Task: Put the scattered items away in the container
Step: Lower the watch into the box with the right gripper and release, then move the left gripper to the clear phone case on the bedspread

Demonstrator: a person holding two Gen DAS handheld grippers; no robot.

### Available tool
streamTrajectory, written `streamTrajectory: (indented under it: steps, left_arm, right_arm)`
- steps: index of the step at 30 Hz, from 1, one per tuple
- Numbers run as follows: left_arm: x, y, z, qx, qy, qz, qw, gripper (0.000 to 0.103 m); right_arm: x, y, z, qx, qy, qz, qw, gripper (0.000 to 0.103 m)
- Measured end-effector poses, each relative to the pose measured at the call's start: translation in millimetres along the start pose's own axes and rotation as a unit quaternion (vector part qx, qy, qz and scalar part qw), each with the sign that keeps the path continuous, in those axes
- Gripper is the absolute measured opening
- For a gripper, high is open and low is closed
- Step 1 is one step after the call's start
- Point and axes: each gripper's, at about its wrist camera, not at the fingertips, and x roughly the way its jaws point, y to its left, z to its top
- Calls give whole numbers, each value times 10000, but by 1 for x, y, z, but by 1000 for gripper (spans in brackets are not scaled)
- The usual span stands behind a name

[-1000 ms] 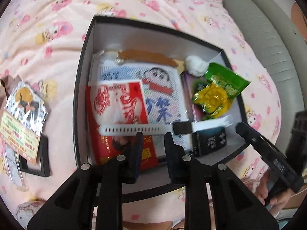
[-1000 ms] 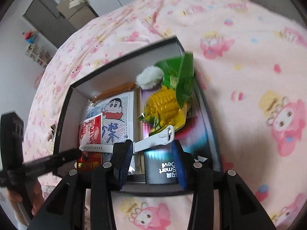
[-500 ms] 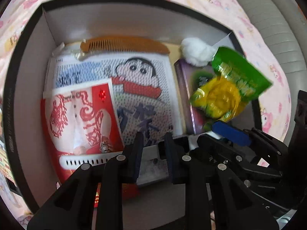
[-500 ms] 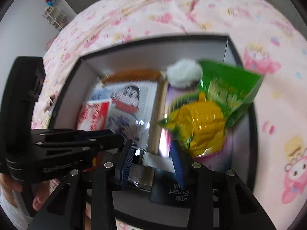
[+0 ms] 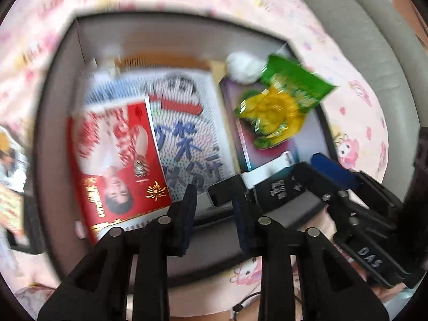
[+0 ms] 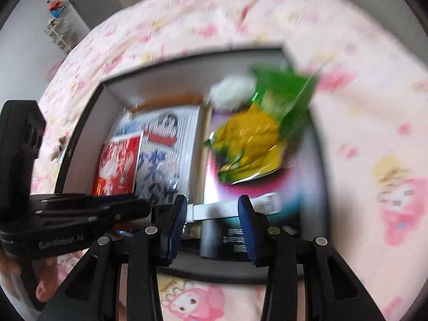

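**Both grippers parted over the box, watch lying inside**

Your left gripper (image 5: 214, 200) sits at the near edge of the box (image 5: 61, 61) with its jaws apart and nothing between the pads. The dark face of the smartwatch (image 5: 224, 194) shows in the gap just beyond the fingertips, but neither pad presses on it.

Your right gripper (image 6: 211, 214) is also spread wide, blue-ribbed pads well apart. The white strap of the watch (image 6: 227, 208) runs crosswise in the gap between them; the pads stand off from it on both sides. In the left wrist view this gripper reaches in from the right, its blue pad (image 5: 331, 169) just beside the strap's buckle end.

The watch lies inside the box along the near wall, its strap resting over a small black carton (image 5: 281, 191) with white lettering.

Further in, a red booklet (image 5: 117, 160) overlaps a larger cartoon-printed packet (image 5: 187, 123). A brown comb (image 5: 163, 61) lies along the far wall. To the right, a white cotton ball (image 5: 243, 67) sits in the far corner, touching a green-and-yellow snack bag (image 5: 283, 107) that lies on a purple box (image 5: 240, 133).

The box rests on a pink cartoon-print bedsheet (image 6: 374, 133). Left of it on the sheet lie a few blurred packets (image 5: 10, 165). Both views are motion-blurred.
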Motion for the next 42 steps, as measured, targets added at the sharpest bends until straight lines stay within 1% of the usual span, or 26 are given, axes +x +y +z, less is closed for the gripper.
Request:
streamTrajectory:
  steps: [3, 5, 7, 9, 11, 14, 18, 21, 24, 27, 31, 34, 37, 40, 41, 42]
  left_arm:
    - [-33, -16, -14, 197, -426, -32, 9989, 36]
    - [-55, -19, -15, 338, -622, -35, 9975, 38]
    - [-74, -27, -21, 497, -818, 64, 9954, 39]
    - [-87, -27, -30, 582, -896, 74, 9942, 39]
    - [-96, -26, -37, 640, -919, 86, 9937, 39]
    - [-107, -21, -54, 749, -985, 136, 9922, 39]
    - [-120, -16, -67, 745, -972, 52, 9925, 39]
    - [-133, -10, -77, 829, -1030, 139, 9911, 39]
    - [-148, 2, -88, 846, -1138, 277, 9895, 39]
    - [-162, 22, -98, 679, -1263, 303, 9892, 39]
    - [-178, 60, -107, 302, -1399, 311, 9892, 39]
    - [-190, 94, -113, 12, -1489, 419, 9880, 39]
    - [-198, 130, -119, -339, -1551, 493, 9861, 39]
    - [-198, 171, -123, -769, -1531, 592, 9834, 44]
    - [-197, 184, -124, -924, -1521, 648, 9819, 45]
    - [-196, 197, -125, -1081, -1501, 666, 9805, 45]
  right_arm:
    - [-40, 11, -14, 198, -669, -133, 9975, 36]
    - [-57, 19, -23, 205, -882, -135, 9958, 37]
    - [-66, 28, -31, 201, -914, -82, 9956, 37]
    - [-76, 31, -37, 250, -927, -48, 9954, 37]
    - [-85, 36, -46, 295, -968, 24, 9949, 37]
    - [-95, 45, -56, 258, -986, 2, 9948, 37]
    - [-104, 62, -66, 107, -1056, -66, 9943, 37]
    - [-112, 76, -73, -5, -1126, -62, 9936, 37]
    - [-116, 92, -77, -107, -1143, 75, 9934, 37]
    - [-115, 114, -77, -391, -1118, 147, 9929, 37]
    - [-111, 150, -72, -781, -1048, 292, 9910, 37]
    - [-101, 181, -65, -1058, -961, 472, 9886, 37]
    - [-82, 210, -56, -1175, -694, 923, 9863, 37]
    - [-54, 236, -46, -1215, -284, 1421, 9820, 37]
    - [-44, 245, -43, -1236, -152, 1563, 9798, 37]
    - [-34, 252, -40, -1233, -22, 1617, 9791, 37]
